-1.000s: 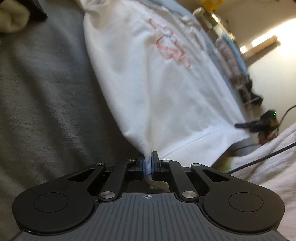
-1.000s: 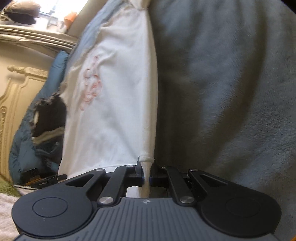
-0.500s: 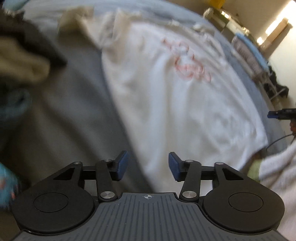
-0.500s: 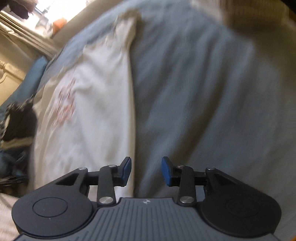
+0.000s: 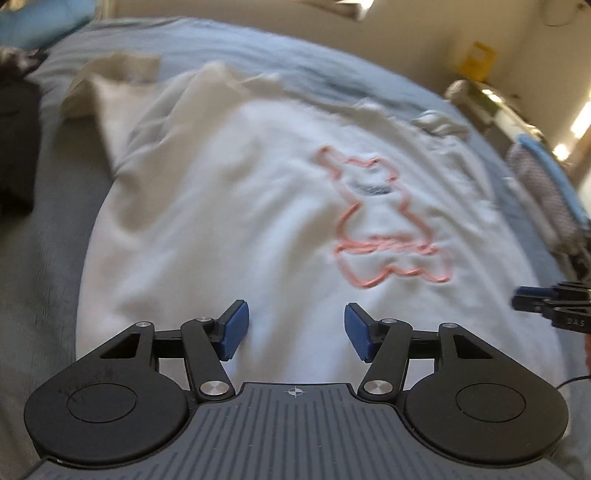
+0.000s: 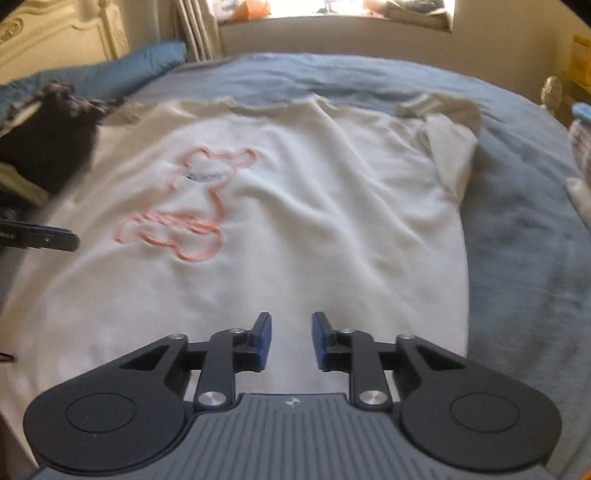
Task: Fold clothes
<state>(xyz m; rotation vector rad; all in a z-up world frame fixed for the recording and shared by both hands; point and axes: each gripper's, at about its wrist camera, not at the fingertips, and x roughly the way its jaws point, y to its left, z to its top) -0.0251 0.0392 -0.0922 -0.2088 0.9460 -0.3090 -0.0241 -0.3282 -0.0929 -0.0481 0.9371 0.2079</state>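
The left gripper (image 5: 296, 334) hangs over the near hem end of a white T-shirt (image 5: 236, 221), its blue-padded fingers (image 5: 233, 330) spread wide with nothing between them. The right gripper (image 6: 290, 341) hangs over the same shirt nearer its right edge, its fingers (image 6: 263, 341) set at a narrower gap, also empty. Each gripper's black tip shows at the side edge of the other's view, level with the shirt's lower half.

The T-shirt lies spread flat, front up, on a blue-grey blanket (image 6: 524, 258) that covers a bed. On the shirt's chest is a pink outline drawing of a bear (image 6: 181, 210), with a small dark mark inside it. Soft wrinkles run across the fabric around the drawing. The shirt's right-hand sleeve (image 6: 447, 147) is folded and rumpled against the body; the collar lies at the far end.

Touching the shirt's left shoulder area is a heap of dark clothing (image 6: 44, 147). Past that heap, further from the shirt, lies a blue pillow (image 6: 118, 74) before a cream carved headboard (image 6: 62, 33). Beyond the shirt's collar the blanket ends at a wall under a bright window sill (image 6: 332, 11).
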